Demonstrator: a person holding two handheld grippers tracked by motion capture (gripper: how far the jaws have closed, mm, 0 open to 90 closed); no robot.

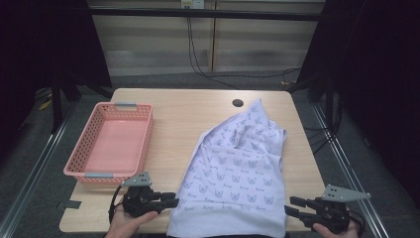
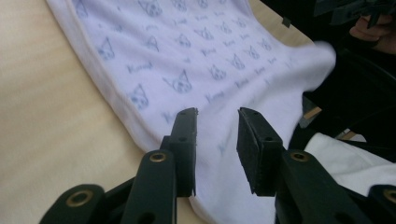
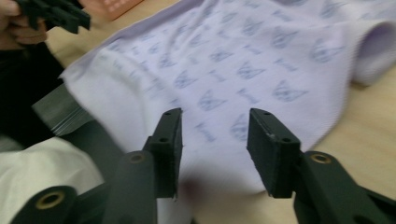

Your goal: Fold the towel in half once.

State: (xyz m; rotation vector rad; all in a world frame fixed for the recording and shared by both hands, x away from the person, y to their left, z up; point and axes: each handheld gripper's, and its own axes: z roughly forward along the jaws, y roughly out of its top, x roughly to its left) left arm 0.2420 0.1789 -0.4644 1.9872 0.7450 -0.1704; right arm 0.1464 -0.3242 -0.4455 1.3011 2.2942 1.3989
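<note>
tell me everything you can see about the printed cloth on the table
The cloth is pale lilac-white, soft knit-looking fabric printed all over with small blue cat-face motifs and tiny words. It lies rumpled on the wooden table, right of the pink basket, narrowing to a raised fold at the far end, its near edge hanging over the table's front. A hemmed band runs along its left edge. The open left gripper and right gripper hover at its near corners, not gripping it.
</note>
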